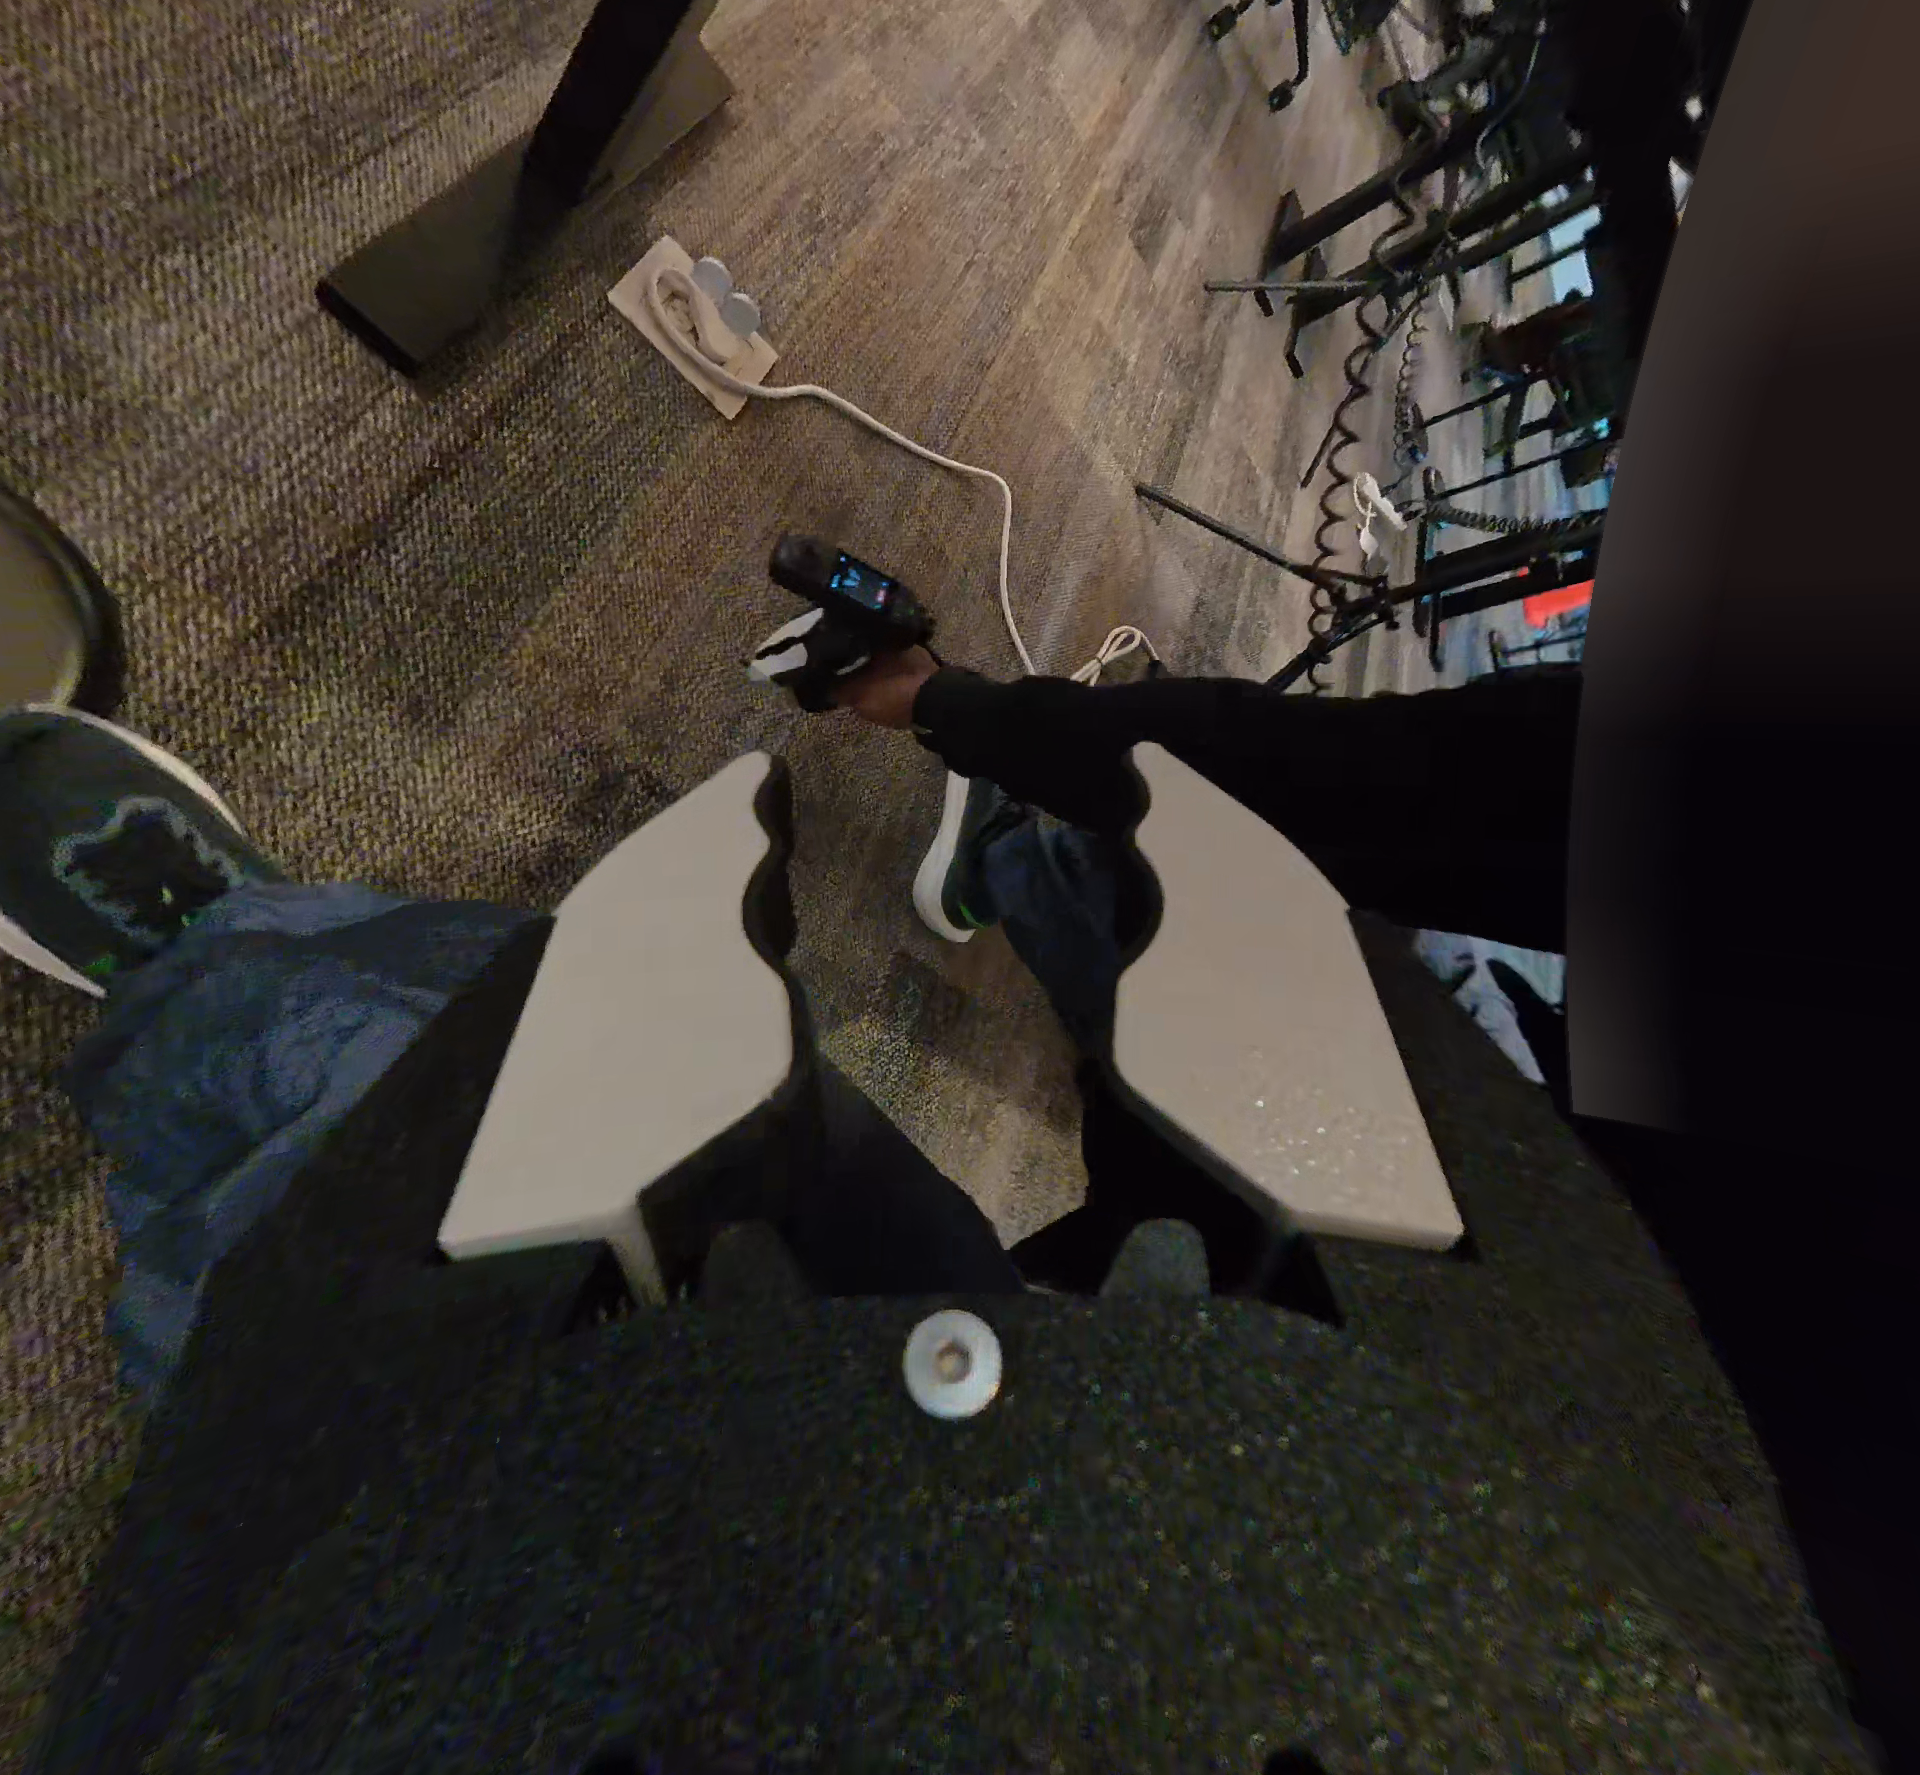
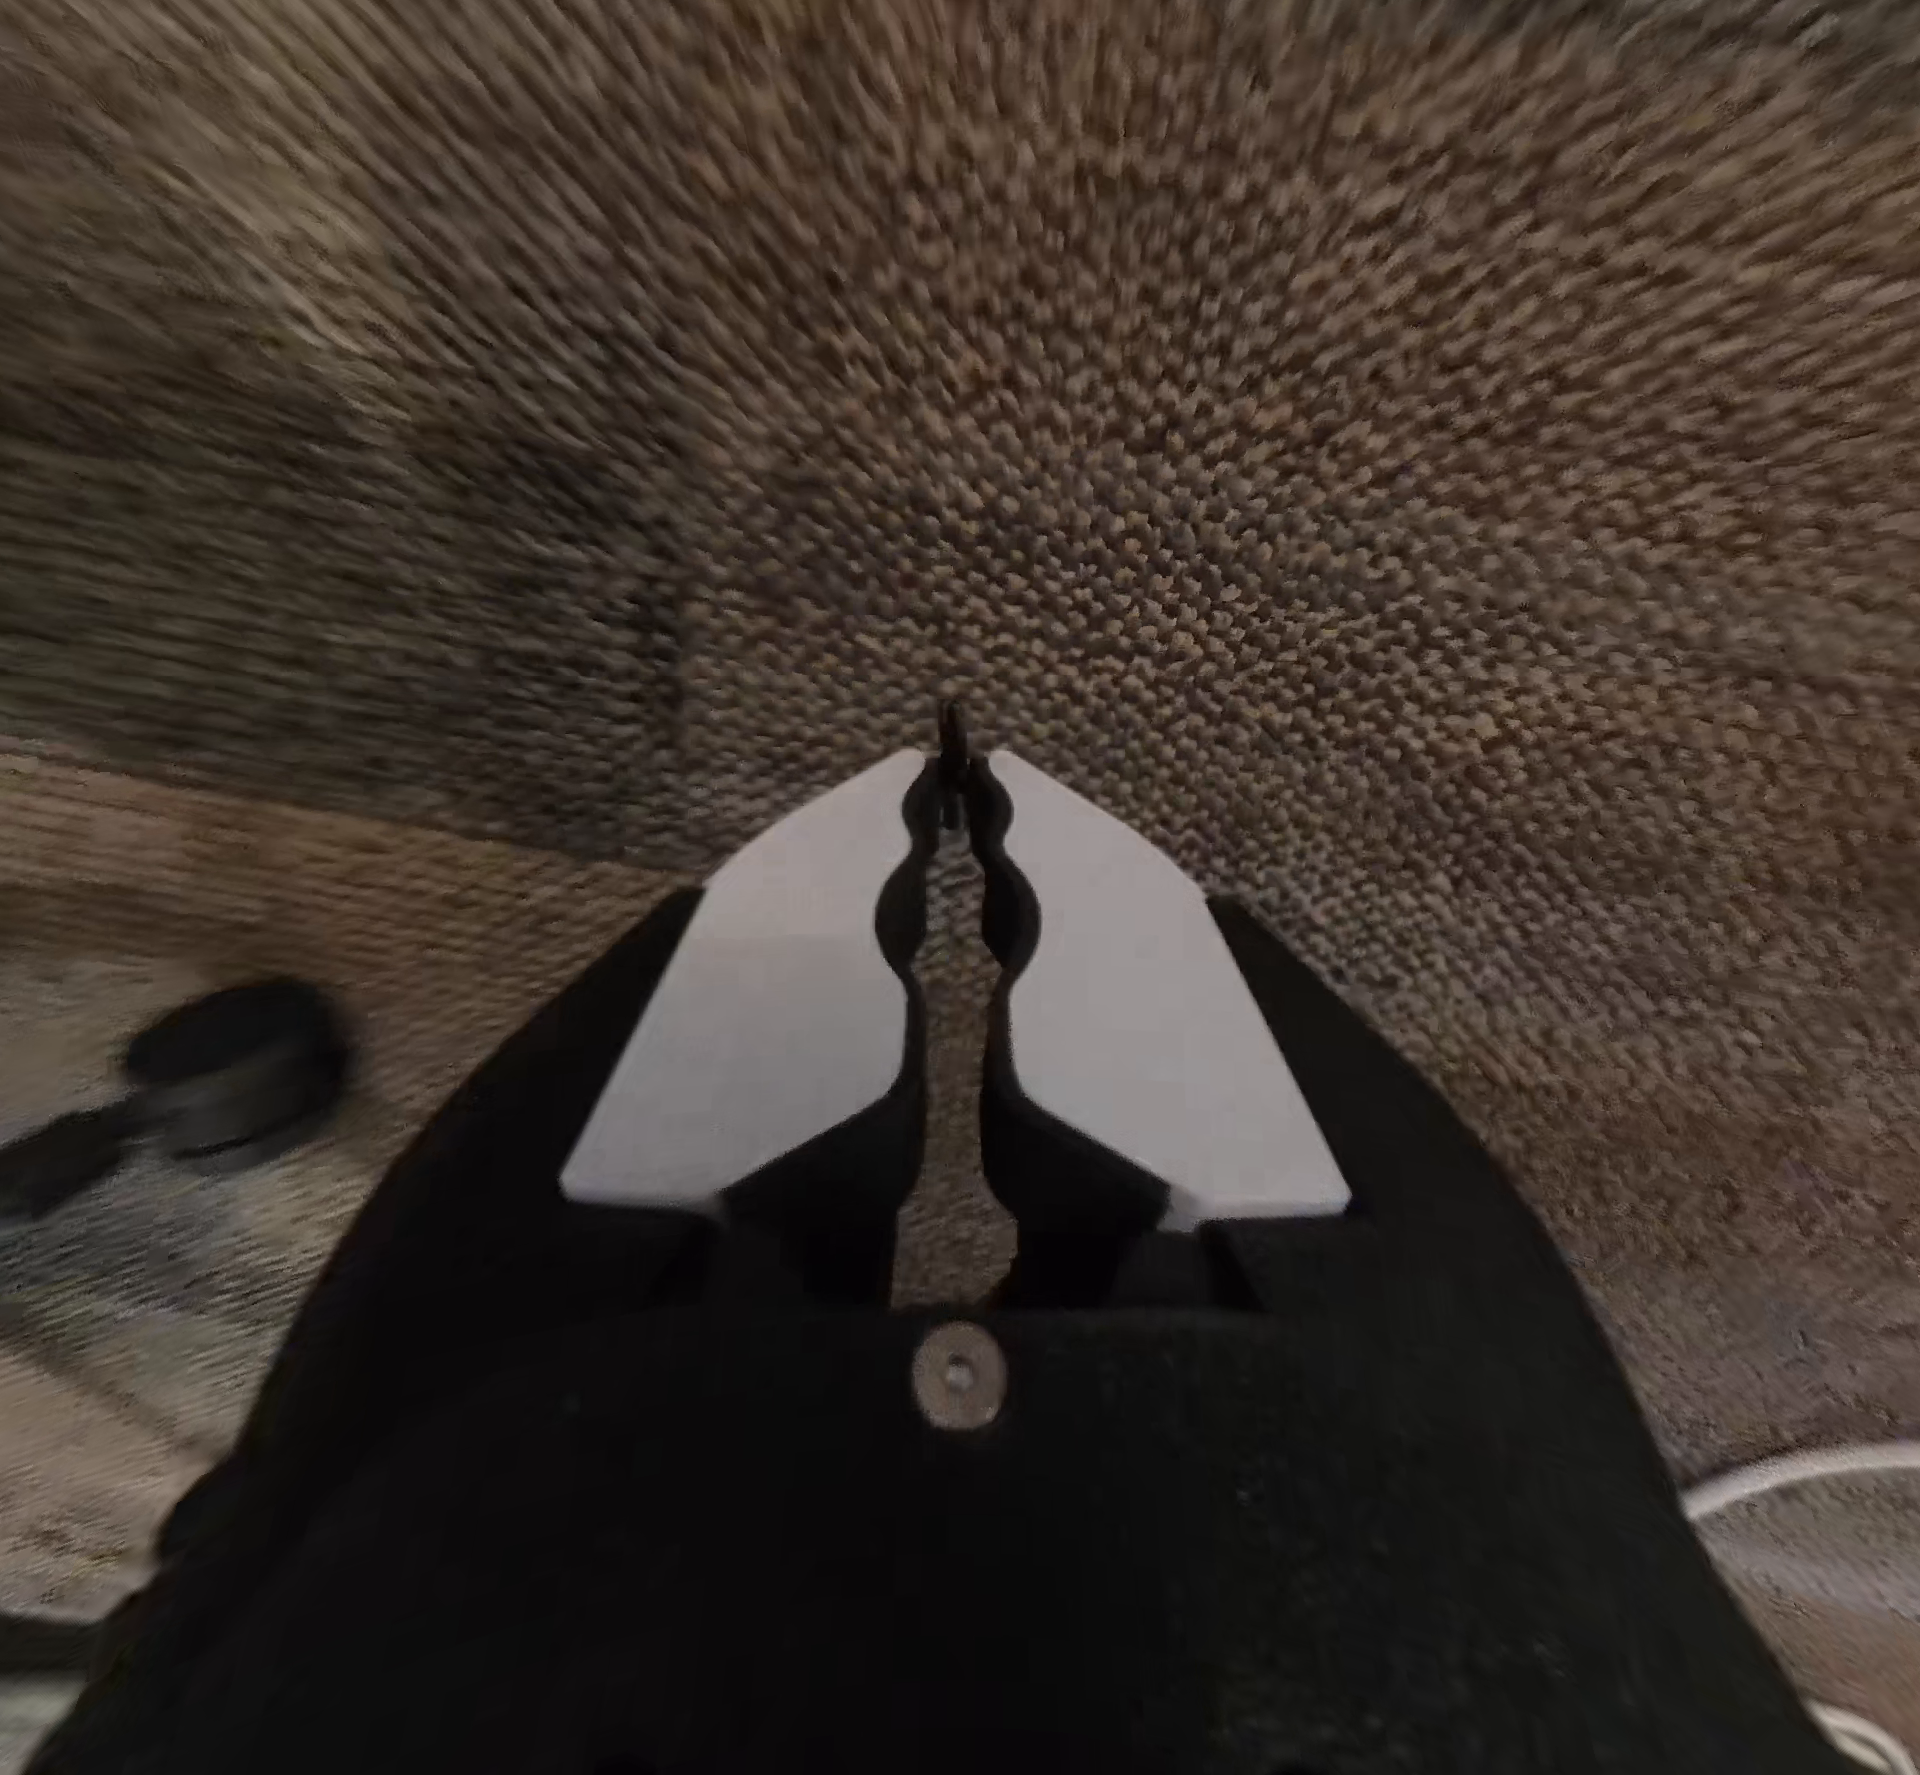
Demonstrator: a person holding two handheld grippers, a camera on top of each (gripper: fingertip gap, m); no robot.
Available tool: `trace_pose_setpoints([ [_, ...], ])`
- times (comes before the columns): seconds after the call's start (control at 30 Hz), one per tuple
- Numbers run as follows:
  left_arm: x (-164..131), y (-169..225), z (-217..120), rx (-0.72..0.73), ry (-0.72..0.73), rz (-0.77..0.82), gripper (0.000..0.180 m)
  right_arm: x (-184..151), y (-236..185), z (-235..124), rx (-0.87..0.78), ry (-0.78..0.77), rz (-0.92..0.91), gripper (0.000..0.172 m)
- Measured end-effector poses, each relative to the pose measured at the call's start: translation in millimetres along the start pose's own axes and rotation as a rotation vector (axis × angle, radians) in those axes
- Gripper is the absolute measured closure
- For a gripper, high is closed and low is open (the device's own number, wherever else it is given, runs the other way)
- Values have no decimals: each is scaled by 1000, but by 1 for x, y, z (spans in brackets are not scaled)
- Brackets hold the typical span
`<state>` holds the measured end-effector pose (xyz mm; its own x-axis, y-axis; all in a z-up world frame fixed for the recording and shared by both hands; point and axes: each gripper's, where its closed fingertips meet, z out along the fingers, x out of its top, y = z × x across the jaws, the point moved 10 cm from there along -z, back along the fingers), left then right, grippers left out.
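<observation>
The left gripper [image 1: 956, 769] is being held above the carpet [image 1: 312, 499] with its jaws spread wide, and nothing is being gripped between them; only carpet and a shoe [image 1: 951, 878] are being seen through the gap. The right gripper [image 2: 951, 769] is being held low over the carpet, its jaws being clenched almost together on a thin dark piece [image 2: 950, 733] that is poking out just past the tips; what that piece is cannot be told. In the left wrist view the right gripper is also being shown farther off, being carried by a hand [image 1: 883, 691] in a black sleeve [image 1: 1247, 769]. The floor is being covered by brown-grey looped carpet in tiles of differing shade. A white power strip [image 1: 691, 323] is being left lying on it, with its cord [image 1: 997, 520] trailing toward the sleeve, beside the dark foot of a counter leg [image 1: 540, 198]. A second shoe [image 1: 125, 852] and blue trousers [image 1: 260, 1019] are being shown at the left. Dark stands and chair bases [image 1: 1455, 167] are being crowded along the far right. A blurred dark round thing [image 2: 239, 1060] is being seen at the left of the right wrist view.
</observation>
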<state>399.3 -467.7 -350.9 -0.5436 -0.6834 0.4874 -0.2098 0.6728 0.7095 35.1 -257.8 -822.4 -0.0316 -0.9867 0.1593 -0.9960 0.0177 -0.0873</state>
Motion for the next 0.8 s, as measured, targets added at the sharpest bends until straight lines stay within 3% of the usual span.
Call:
trace_pose_setpoints([
  [0.2, 55, 97, 22, -298, 117, 118, 120, 39, -40, -186, -133, 122, -151, 167],
  [0.3, 81, 152, 22, -333, 226, 317, 123, 51, -73, -284, -218, 184, -211, 167],
  [0.4, 81, 191, 17, -349, 316, 485, 126, 46, -115, -368, -266, 250, -233, 167],
  [0.57, 47, 234, 12, -402, 459, 665, 133, 6, -186, -487, -296, 392, -242, 167],
  [0.8, 18, 306, 17, -560, 461, 840, 129, -97, -253, -657, -211, 690, -64, 167],
])
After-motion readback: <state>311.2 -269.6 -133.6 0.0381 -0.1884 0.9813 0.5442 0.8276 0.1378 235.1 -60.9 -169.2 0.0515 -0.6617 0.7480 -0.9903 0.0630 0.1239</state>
